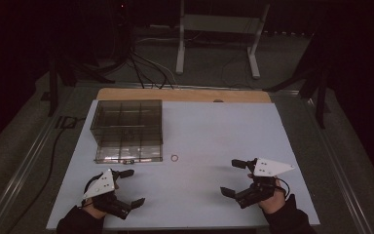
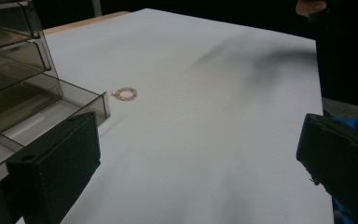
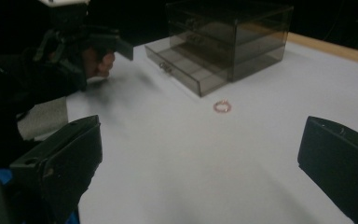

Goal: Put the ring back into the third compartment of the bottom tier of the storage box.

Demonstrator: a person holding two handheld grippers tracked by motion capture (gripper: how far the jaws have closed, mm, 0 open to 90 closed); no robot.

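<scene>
Both grippers sat low near the front edge of the white table [image 1: 214, 126], jaws spread wide, nothing held. Left gripper [image 1: 129, 187] was just in front of the smoky clear drawer box [image 1: 126, 127], bottom drawer [image 2: 51, 109] pulled out a bit. Right gripper [image 1: 233, 178] was well apart on the other side. Small pink bead bracelet [image 1: 175, 157] lay flat on the table just beside the drawer's front right corner, between the two grippers, untouched.

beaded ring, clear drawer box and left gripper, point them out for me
beaded ring [image 1: 175, 158], high view, on its loop.
clear drawer box [image 1: 126, 117], high view, on its top panel.
left gripper [image 1: 129, 187], high view, midway between its two spread jaw tips.
</scene>
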